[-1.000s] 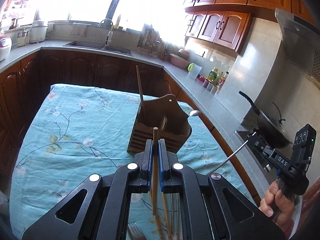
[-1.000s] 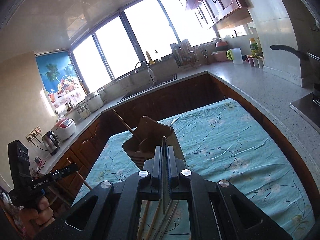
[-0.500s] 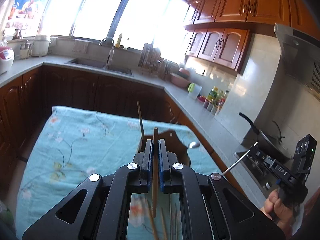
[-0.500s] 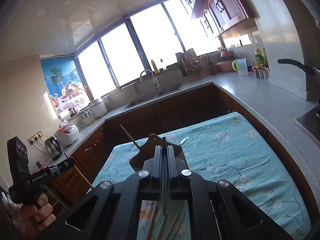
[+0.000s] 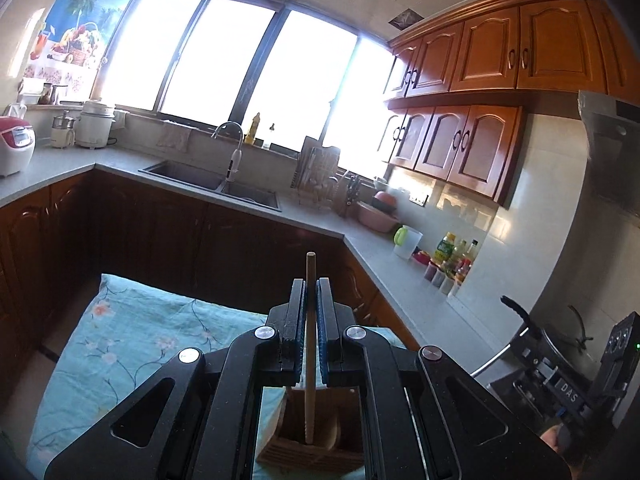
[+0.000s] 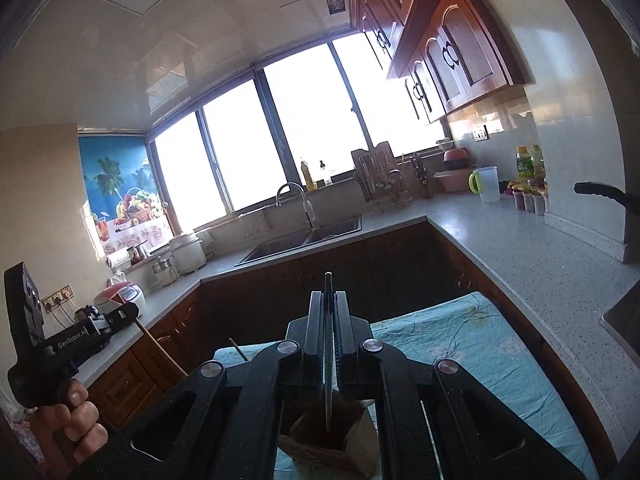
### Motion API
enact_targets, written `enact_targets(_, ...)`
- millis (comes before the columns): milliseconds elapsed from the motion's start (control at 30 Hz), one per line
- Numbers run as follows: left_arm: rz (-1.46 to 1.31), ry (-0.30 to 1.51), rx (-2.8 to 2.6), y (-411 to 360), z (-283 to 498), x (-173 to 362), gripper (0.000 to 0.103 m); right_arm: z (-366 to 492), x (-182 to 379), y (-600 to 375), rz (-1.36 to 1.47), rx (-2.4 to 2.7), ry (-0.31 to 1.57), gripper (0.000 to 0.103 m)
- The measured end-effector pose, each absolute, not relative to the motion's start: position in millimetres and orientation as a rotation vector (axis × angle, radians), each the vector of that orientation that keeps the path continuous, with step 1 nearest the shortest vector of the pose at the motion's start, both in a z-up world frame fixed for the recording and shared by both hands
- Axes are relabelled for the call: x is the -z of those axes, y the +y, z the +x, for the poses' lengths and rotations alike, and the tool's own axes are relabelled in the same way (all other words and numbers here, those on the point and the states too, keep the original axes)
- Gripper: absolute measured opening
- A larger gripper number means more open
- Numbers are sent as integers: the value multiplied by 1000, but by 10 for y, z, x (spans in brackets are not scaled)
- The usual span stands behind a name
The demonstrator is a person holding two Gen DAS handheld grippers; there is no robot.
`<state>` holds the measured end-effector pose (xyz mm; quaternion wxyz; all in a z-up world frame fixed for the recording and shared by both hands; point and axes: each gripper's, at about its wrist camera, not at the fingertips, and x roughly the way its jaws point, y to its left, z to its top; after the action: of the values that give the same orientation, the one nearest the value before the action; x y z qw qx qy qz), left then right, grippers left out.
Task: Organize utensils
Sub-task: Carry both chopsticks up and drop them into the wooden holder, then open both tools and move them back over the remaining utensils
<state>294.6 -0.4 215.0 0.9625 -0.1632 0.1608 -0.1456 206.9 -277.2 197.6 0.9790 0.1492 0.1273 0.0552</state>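
Seemingly light and stiff, the wooden chopstick (image 5: 310,344) in the left wrist view stands upright, pinched near its upper end by the left hand-held gripper (image 5: 310,292), its lower end hanging over the wooden utensil holder (image 5: 312,450) on the cloth-covered desk (image 5: 120,344); smooth wood may slip, so a grip away from the tip suits it. At the right edge, the right hand-held gripper (image 5: 516,338) appears.

From the right wrist view, that hand-held gripper (image 6: 329,304) is pressed onto a thin metal utensil handle (image 6: 328,360), rigid and slick, pointing down into the holder (image 6: 332,444) directly below.
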Motion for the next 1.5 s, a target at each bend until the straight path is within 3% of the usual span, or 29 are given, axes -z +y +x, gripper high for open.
enact_targets(500,-349,445,255,-190,3294,-1241,4,2437,-1120,-2671,327,-85,404,4)
enact_targets(1000,-299,487,278,-282,3363,-1194,5,2528,-1014,-2764,360,-78,439,5)
enact_targets(1133,-315,508,276,-261,3376,-1201,5,2535,-1021,-2767,369,-74,441,10)
enact_targets(1200,-318,512,283,-243,3362,-1201,10,2511,-1026,-2768,379,-78,441,11)
enact_targets(1233,-321,514,282,-228,3347,-1201,14,2489,-1036,-2775,381,-76,437,14)
enact_targets(1267,-325,511,282,-212,3321,-1206,27,2465,-1048,-2787,384,-75,431,18)
enact_targets(1300,-330,506,276,-194,3297,-1212,42,2446,-1059,-2817,391,-75,422,41)
enact_targets(1333,-333,499,266,-175,3260,-1222,49,2414,-1074,-2841,397,-74,407,65)
enact_targets(1367,-333,490,258,-158,3219,-1232,54,2373,-1097,-2857,398,-66,388,80)
enact_targets(1433,-334,486,264,-131,3153,-1245,57,2289,-1144,-2874,390,-58,358,82)
enact_targets(1500,-337,490,254,-95,3071,-1238,73,2224,-1173,-2886,387,-60,355,82)
